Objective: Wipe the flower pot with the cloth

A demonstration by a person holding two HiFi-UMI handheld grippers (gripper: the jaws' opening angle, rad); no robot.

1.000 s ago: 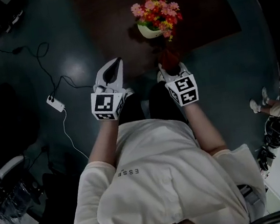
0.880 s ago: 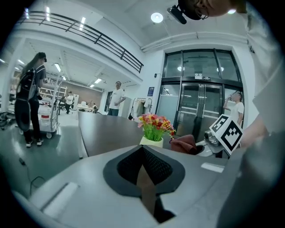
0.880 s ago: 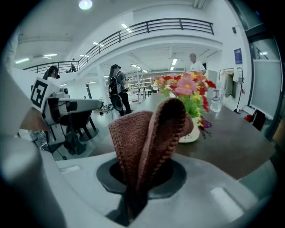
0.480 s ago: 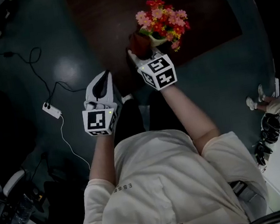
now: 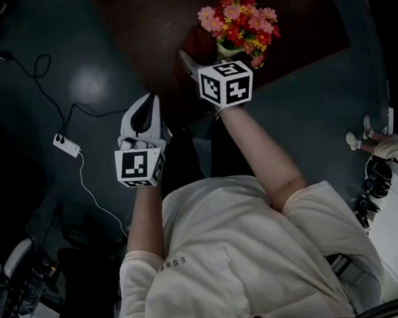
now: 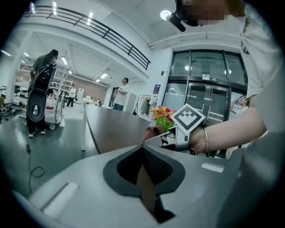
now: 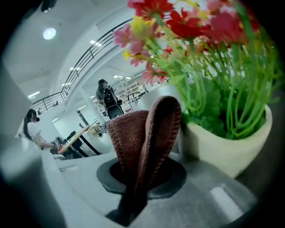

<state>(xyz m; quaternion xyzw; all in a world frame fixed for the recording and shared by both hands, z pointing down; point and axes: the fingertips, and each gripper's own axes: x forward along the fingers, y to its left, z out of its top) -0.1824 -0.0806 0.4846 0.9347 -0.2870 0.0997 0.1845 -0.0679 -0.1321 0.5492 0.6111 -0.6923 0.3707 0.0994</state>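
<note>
A cream flower pot [image 5: 225, 49] with red, pink and yellow flowers [image 5: 239, 18] stands on the dark brown table [image 5: 157, 21]. My right gripper [image 5: 186, 59] is shut on a folded reddish-brown cloth [image 5: 200, 43], held just left of the pot. In the right gripper view the cloth [image 7: 143, 133] stands up from the jaws right beside the pot [image 7: 227, 149]; whether they touch I cannot tell. My left gripper [image 5: 150, 104] hangs shut and empty at the table's near edge, left of the right one. In the left gripper view its jaws [image 6: 143, 151] are pressed together.
A white power strip [image 5: 65, 145] with cables lies on the floor at the left. The table's near edge [image 5: 178, 117] runs just beyond the left gripper. People and a trolley [image 6: 39, 102] stand far off in the hall.
My right gripper carried the cloth from the table's near edge up to the pot's left side and rolled. The left gripper drifted slightly left and lower, still shut.
</note>
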